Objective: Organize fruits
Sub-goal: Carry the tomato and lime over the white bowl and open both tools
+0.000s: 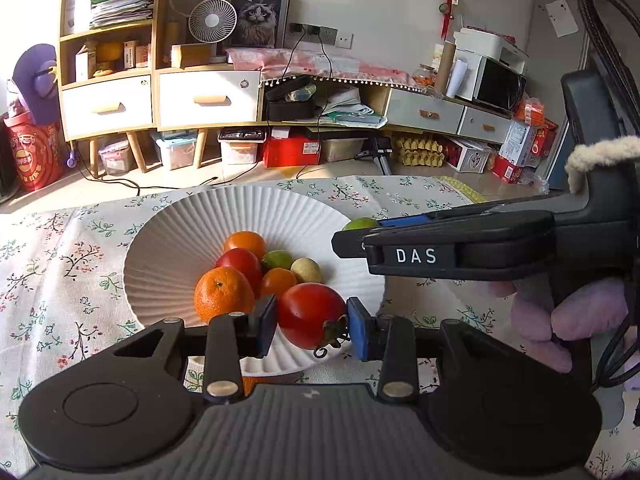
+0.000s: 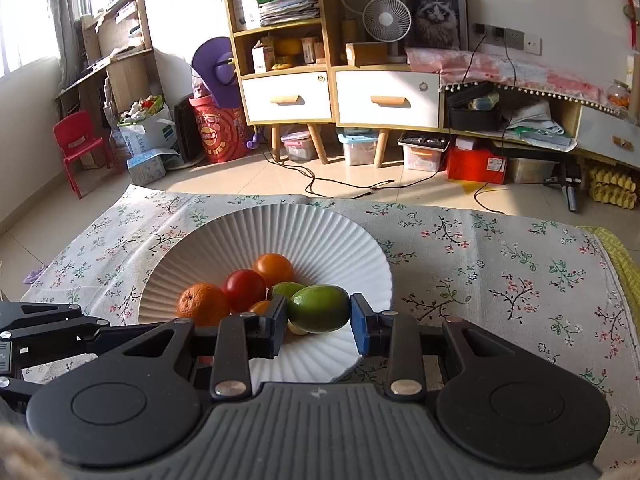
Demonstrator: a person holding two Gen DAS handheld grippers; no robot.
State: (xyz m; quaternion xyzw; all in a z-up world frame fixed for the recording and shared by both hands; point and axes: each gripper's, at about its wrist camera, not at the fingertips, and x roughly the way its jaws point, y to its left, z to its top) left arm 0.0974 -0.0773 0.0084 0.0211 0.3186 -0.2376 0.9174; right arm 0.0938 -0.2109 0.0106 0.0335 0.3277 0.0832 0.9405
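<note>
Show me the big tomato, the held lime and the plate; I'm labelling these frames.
big tomato (image 1: 310, 314): left wrist view, middle of its red skin.
lime (image 2: 319, 308): right wrist view, centre of its green side.
plate (image 2: 280, 228): right wrist view, bare ribbed far wall.

Sunlit living room, cluttered low cabinets.
Tiled floor (image 2: 248, 176), wooden shelf unit (image 2: 280, 40), white fan (image 2: 386, 19), cat portrait (image 2: 436, 16), red chair (image 2: 78, 148).

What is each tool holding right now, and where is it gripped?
Left tool pinches the red tomato across its sides. Right tool pinches the green lime at its ends.
</note>
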